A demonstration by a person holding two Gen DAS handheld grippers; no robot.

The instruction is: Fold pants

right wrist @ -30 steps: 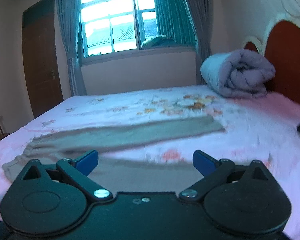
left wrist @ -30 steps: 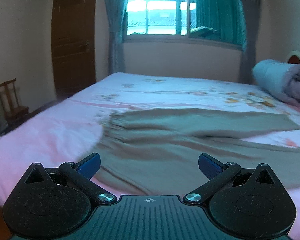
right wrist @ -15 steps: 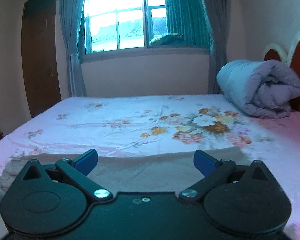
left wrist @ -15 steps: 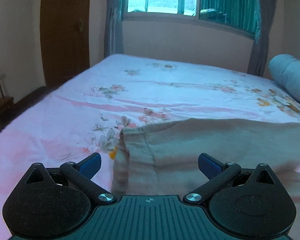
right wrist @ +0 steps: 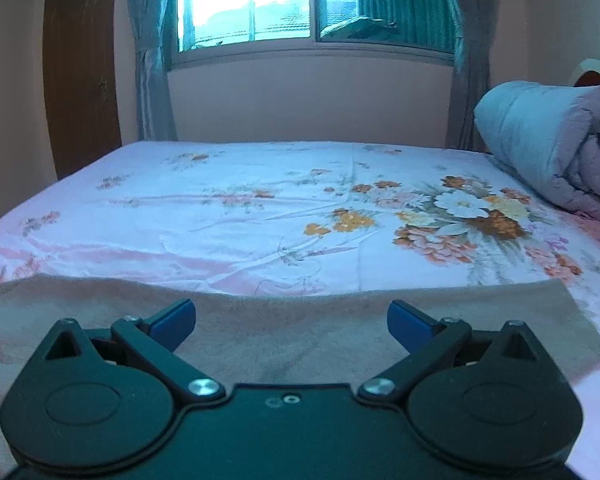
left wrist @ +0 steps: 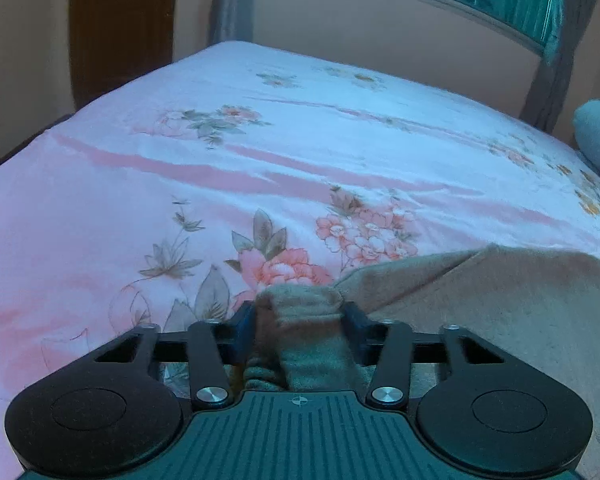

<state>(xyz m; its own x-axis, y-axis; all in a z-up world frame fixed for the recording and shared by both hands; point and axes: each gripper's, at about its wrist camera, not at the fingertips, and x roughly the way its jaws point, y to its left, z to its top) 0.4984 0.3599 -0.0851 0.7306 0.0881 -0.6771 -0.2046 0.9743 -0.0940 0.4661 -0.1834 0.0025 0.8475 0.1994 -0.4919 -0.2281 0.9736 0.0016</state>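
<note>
- Since a second ago, our left gripper (left wrist: 300, 316) moved onto the pants (left wrist: 500, 312); jaws just closing, pinching the waistband corner for lifting.
- Our right gripper (right wrist: 290, 320) hangs spread over the leg, ready to grab.

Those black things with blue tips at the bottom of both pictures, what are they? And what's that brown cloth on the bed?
They are two claws a person holds, one in each hand, each with a camera looking out over its fingers. So each picture is one claw's own view. The brown cloth is a pair of pants lying on the flowered bedsheet, waiting to be folded. The left claw has just been closing and now pinches a bunched end of the pants. The right claw is open above the cloth, holding nothing. A rolled quilt sits at the bed's head.
</note>
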